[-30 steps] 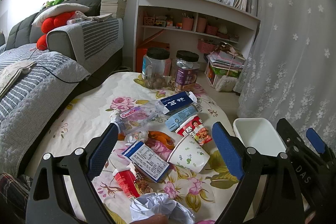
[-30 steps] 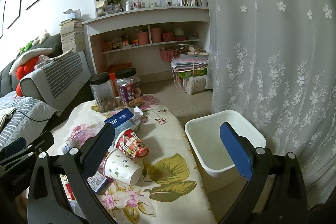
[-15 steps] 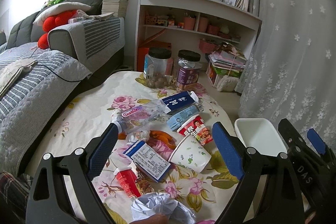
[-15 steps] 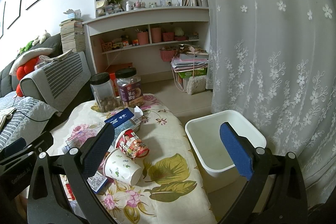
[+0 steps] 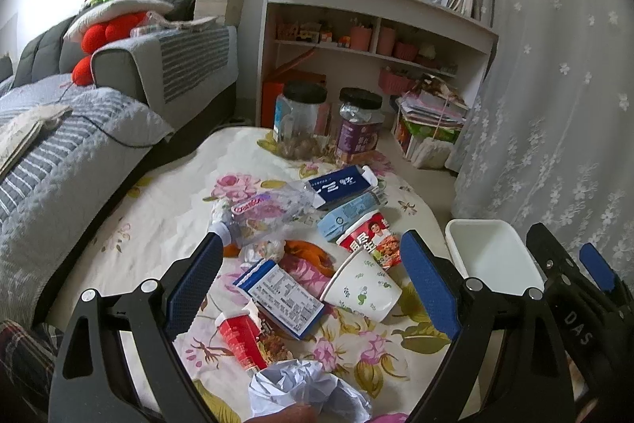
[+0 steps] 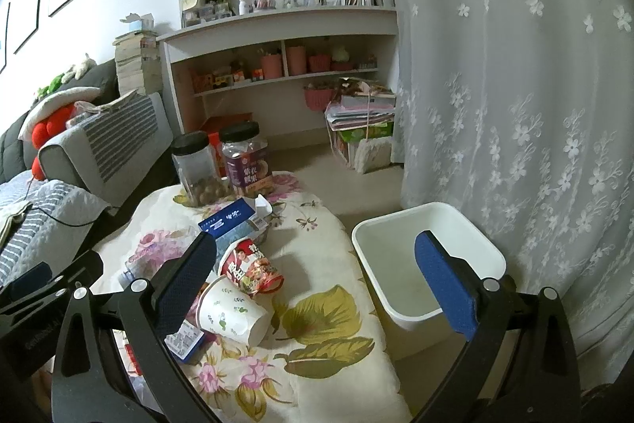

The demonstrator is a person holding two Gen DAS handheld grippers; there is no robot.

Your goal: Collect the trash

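Both tools are hanging released above the floral-covered surface (image 5: 150, 209), gripping nothing. The left tool (image 5: 309, 272) is hovering with its blue pads spread over the heap of trash, probably so any piece can be picked next; the right tool (image 6: 317, 276) is facing partly toward the white bin (image 6: 428, 264), which is standing on the floor just beside the surface's edge, likely so trash can be dropped straight in. The bin is looking empty, so collecting seems barely begun.

The trash is lying in a loose cluster mid-surface: a paper cup (image 5: 362, 290) on its side, a red noodle cup (image 5: 370, 240) tipped over just behind it, a blue carton (image 5: 342, 185) with white Chinese characters, a flattened box (image 5: 283, 298) showing a printed nutrition-type panel too small to read, a red pack (image 5: 239, 339), a crushed clear bottle (image 5: 269, 209) with a pink label reading roughly "Cancon", and crumpled paper (image 5: 305, 395) nearest the camera. Two black-lidded jars (image 5: 329, 125) are standing upright at the far end, apart from the heap, so probably not trash. "DAS" is showing on the right tool's body in the left view.
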